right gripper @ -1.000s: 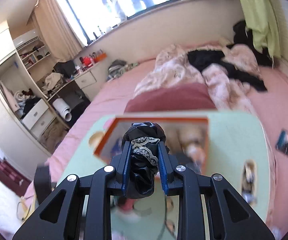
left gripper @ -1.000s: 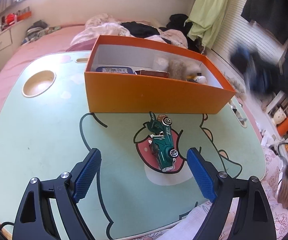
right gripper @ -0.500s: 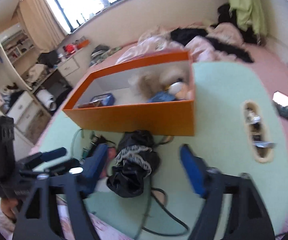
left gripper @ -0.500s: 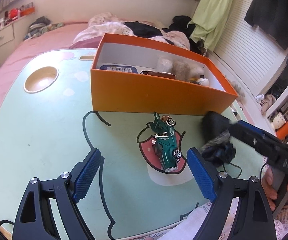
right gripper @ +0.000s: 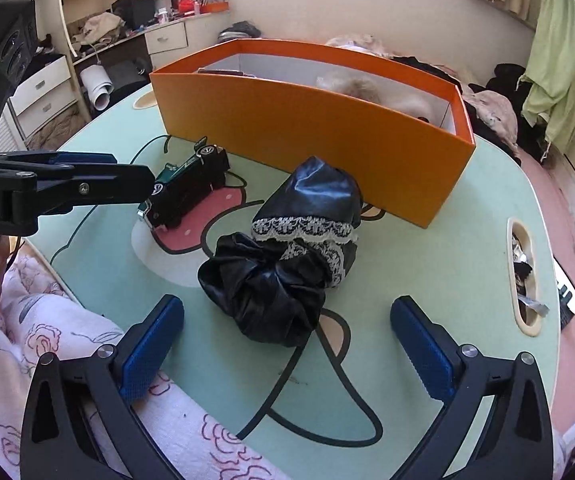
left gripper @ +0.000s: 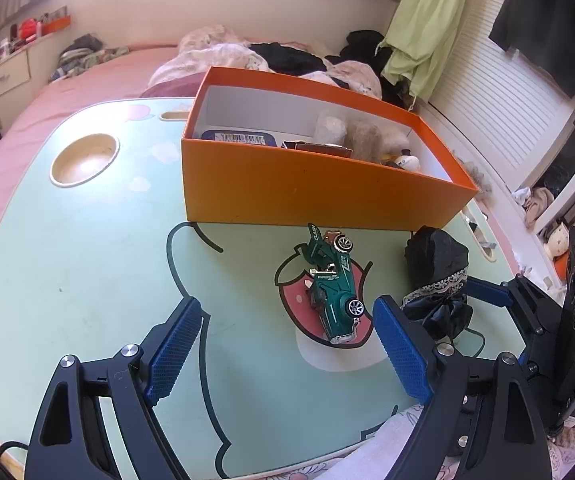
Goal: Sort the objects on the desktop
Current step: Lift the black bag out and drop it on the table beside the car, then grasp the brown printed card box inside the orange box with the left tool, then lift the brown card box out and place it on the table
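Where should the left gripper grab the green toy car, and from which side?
Grip the green toy car across its narrow body, between the wheels, coming down from above. It lies on its side on the table, long axis running toward the orange box, so the open left gripper likely spans its width without turning.

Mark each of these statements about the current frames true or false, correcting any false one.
1. The right gripper is shut on the black lace-trimmed pouch. False: it is open and the pouch lies on the table.
2. The green toy car lies on the table in front of the orange box. True.
3. The left gripper is open. True.
4. The orange box is empty. False: several items sit inside.
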Demonstrator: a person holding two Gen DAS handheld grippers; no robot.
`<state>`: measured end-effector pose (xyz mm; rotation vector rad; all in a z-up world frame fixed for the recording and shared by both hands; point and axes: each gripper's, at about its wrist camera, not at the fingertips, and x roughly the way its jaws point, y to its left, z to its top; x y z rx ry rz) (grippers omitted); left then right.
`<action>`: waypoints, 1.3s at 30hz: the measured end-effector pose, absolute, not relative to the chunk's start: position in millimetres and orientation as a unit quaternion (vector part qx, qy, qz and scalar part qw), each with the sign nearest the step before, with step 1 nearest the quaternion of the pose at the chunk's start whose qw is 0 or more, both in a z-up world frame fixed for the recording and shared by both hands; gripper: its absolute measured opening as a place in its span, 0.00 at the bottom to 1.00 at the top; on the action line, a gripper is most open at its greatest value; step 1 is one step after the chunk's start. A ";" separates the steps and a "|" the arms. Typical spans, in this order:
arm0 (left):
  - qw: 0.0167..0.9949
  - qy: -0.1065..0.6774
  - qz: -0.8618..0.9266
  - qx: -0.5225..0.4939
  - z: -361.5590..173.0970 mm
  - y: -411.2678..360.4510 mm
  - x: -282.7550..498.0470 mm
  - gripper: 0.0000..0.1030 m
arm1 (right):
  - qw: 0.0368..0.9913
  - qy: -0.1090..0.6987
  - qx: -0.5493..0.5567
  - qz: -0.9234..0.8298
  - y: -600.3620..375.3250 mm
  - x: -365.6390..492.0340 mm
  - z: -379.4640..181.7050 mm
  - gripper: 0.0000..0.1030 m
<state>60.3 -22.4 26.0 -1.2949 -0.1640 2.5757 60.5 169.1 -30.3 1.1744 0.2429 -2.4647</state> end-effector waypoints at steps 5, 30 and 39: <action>0.123 -0.054 0.891 -0.434 32.7 -21.3 61.3 0.85 | 0.200 0.086 0.416 -0.883 171.4 56.1 -41.1 1.00; 0.124 -0.039 0.782 -0.610 45.7 15.5 -87.6 0.38 | 0.199 0.088 0.405 -0.888 169.3 70.4 -21.3 1.00; 0.218 -0.115 0.848 -0.469 125.1 -10.9 -13.0 0.38 | 0.198 0.087 0.405 -0.888 170.1 66.1 -19.9 1.00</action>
